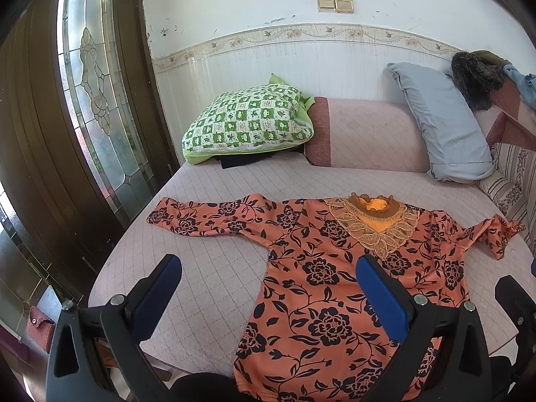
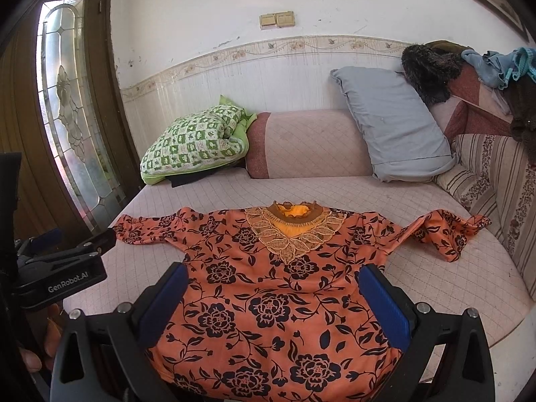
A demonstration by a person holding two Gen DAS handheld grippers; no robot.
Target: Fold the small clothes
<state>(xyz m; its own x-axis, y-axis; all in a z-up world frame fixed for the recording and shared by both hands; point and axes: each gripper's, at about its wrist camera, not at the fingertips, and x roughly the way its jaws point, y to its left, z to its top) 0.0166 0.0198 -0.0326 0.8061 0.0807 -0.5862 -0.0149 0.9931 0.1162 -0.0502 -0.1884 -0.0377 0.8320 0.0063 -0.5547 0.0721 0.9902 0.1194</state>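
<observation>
An orange long-sleeved top (image 1: 321, 268) (image 2: 268, 288) with black flowers and a gold lace collar lies flat, front up, on the pink quilted sofa seat (image 1: 207, 268) (image 2: 418, 288). Both sleeves are spread out sideways; the right cuff (image 2: 459, 231) is crumpled. My left gripper (image 1: 268, 288) is open above the top's left edge, with nothing between its blue pads. My right gripper (image 2: 273, 296) is open over the top's lower body, also holding nothing. The left gripper's body (image 2: 57, 268) shows at the left edge of the right wrist view, with a hand (image 2: 37, 345) below it.
A green checked pillow (image 1: 248, 120) (image 2: 194, 140) and a grey-blue pillow (image 1: 442, 124) (image 2: 388, 124) lean against the pink backrest (image 1: 361, 134). A wooden door with a glass pane (image 1: 90, 83) stands left. Dark and blue clothes (image 2: 469, 67) pile up at the right.
</observation>
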